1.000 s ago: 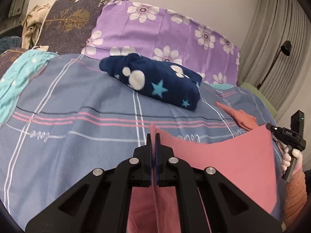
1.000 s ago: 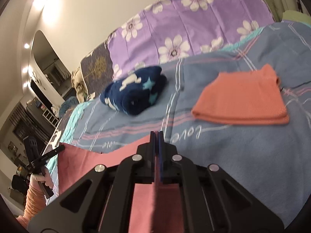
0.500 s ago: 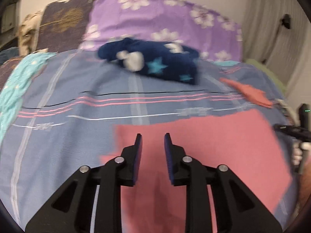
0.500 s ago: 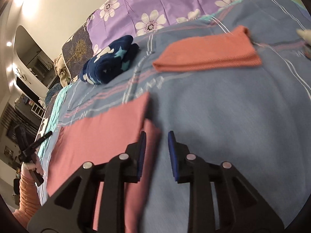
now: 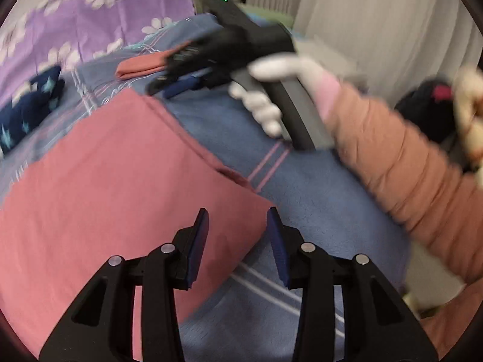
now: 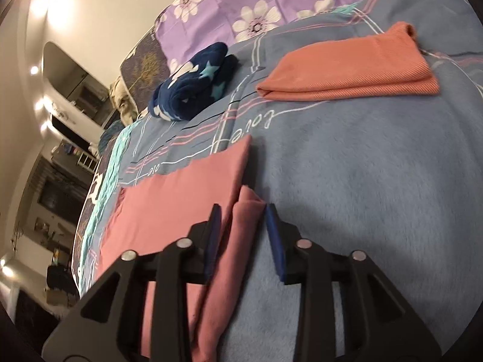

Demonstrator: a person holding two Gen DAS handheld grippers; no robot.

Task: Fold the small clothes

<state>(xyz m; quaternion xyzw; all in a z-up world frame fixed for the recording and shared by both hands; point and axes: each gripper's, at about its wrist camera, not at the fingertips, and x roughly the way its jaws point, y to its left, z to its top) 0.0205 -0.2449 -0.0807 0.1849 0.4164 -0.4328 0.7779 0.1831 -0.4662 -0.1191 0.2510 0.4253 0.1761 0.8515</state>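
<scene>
The pink cloth (image 6: 181, 205) lies flat on the bed (image 6: 377, 181). Both jaws have just been opening. The left hand-held gripper (image 5: 238, 226) is open above a cloth corner. The right hand-held gripper (image 6: 241, 226) is open too, with a cloth fold between its jaws, maybe brushing one pad.

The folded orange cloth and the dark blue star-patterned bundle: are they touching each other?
Apart. The right wrist view shows a strip of bare blue bedspread between the folded orange cloth and the dark blue bundle.
</scene>
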